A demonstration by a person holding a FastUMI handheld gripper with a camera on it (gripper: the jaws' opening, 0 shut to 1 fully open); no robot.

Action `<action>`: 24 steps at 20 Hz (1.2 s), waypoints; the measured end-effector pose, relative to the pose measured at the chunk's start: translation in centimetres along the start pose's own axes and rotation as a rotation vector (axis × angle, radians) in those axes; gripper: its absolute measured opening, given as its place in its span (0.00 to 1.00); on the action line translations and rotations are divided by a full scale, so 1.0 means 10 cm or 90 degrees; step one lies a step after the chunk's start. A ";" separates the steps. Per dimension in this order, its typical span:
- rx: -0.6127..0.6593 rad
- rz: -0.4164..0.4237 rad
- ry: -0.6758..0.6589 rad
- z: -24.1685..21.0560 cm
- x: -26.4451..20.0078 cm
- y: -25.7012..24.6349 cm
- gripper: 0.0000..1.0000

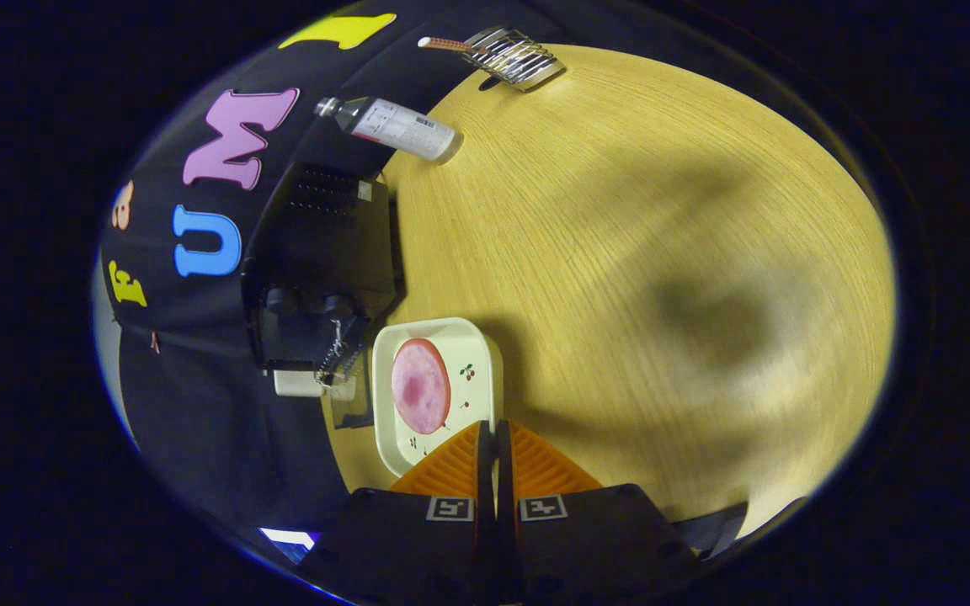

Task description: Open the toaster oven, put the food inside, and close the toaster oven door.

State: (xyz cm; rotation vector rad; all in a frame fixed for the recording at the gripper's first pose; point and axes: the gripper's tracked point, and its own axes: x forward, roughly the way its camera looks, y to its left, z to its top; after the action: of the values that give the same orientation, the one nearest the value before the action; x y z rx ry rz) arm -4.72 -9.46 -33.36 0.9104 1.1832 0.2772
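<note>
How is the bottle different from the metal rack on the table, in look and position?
The bottle is a closed cylinder with a white label; the metal rack is open shiny wire. The bottle is nearer the toaster oven; the rack is farther off. Both are on the wooden table, far beyond the gripper.

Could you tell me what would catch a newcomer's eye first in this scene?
Likely the round pink slice of meat on a square cream plate, just ahead of the gripper, whose fingers are closed together on nothing. Beside the plate stands a black toaster oven, on a pale wooden table.

The claw hides a corner of the plate — the toaster oven's door is too dark to make out.
</note>
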 end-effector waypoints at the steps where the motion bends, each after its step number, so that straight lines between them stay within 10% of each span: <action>1: 0.011 0.009 -0.010 -0.05 -0.03 0.09 0.06; 15: 0.182 0.057 -0.121 -1.05 0.51 1.50 0.05; 24: 0.304 0.017 -0.243 -0.89 1.25 2.28 0.05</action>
State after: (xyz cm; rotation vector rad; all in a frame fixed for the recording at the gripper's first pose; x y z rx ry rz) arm -1.76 16.80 -25.82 1.3280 0.8914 -0.1660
